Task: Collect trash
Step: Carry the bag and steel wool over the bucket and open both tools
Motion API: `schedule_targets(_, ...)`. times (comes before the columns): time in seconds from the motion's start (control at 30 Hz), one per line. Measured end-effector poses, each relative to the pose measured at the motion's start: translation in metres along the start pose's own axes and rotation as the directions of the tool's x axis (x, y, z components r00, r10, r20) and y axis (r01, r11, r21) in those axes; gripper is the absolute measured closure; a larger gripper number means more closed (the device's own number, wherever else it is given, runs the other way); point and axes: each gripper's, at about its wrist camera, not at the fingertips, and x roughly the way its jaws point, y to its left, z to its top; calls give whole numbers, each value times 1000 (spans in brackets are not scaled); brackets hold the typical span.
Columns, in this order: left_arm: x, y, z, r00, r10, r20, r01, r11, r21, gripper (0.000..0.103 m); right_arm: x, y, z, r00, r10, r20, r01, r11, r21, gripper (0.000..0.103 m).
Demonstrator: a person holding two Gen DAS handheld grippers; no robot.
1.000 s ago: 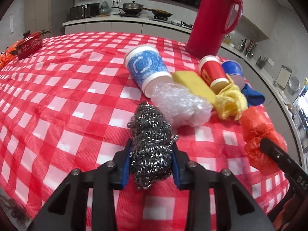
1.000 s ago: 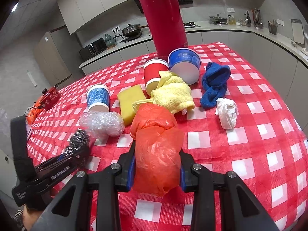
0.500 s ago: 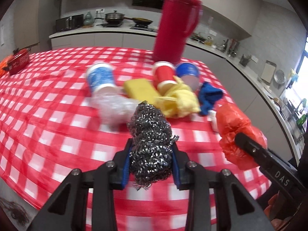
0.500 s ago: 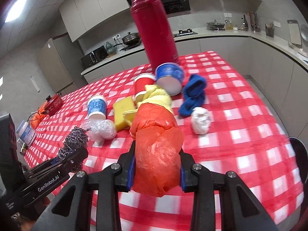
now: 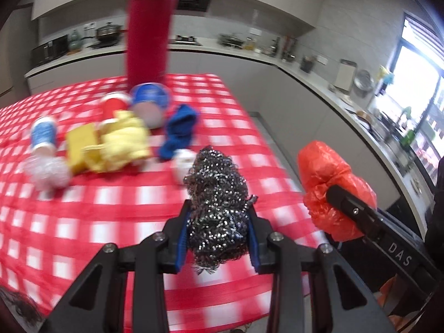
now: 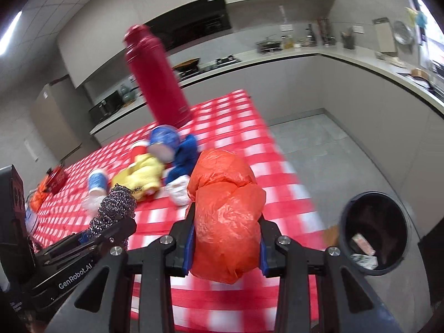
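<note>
Steel scourer (image 5: 217, 208) clamped in left gripper (image 5: 219, 238) and orange plastic bag (image 6: 226, 222) clamped in right gripper (image 6: 226, 245), both held clear above the checked table (image 6: 249, 149), evidently for the bin (image 6: 374, 233) at near right.

Left gripper (image 5: 217, 236) clamped on a grey steel-wool scouring ball (image 5: 217, 208), above the red-and-white checked tablecloth (image 5: 83, 216).
Right gripper enters from the right, its tip buried in a crumpled orange plastic bag (image 5: 330, 183) held off the table edge. Behind, blurred: tall red thermos (image 5: 148, 33), blue paper cup (image 5: 149, 100) on its side, red paper cup (image 5: 113, 105), crumpled yellow cloth (image 5: 125, 144), yellow sponge (image 5: 79, 144), blue cloth (image 5: 180, 130), white wad (image 5: 181, 161), clear plastic wad (image 5: 47, 172), small blue-patterned cup (image 5: 43, 136).
</note>
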Motion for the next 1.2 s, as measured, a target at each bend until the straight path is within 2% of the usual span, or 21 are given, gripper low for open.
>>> schedule_targets(0.23,29,-75,4,995,-88,-41,90,993,77,67,-26,-81,9,996,-88,24,86,993,78,66)
schedule_targets(0.43,59,-141,1,982,-163,-99,176,975,134,67,-48,-159,3,984,-179,10,175,971,165,66)
schedule_targets(0.6,79,-178,-4,971,-194,-142,217,962,163,67,-60,-213,-5,972,-235,-14,233,949,215,66)
schedule_targets(0.87,129,-216,-21,959,-174,-222,214,962,171,67,-47,-279,-17,966,-245,-83,258,937,234,66)
schedule_targets(1.2,202,-239,-53,943,-69,-326,124,981,152,66,24,-339,-21,961,-192,-198,230,955,189,66)
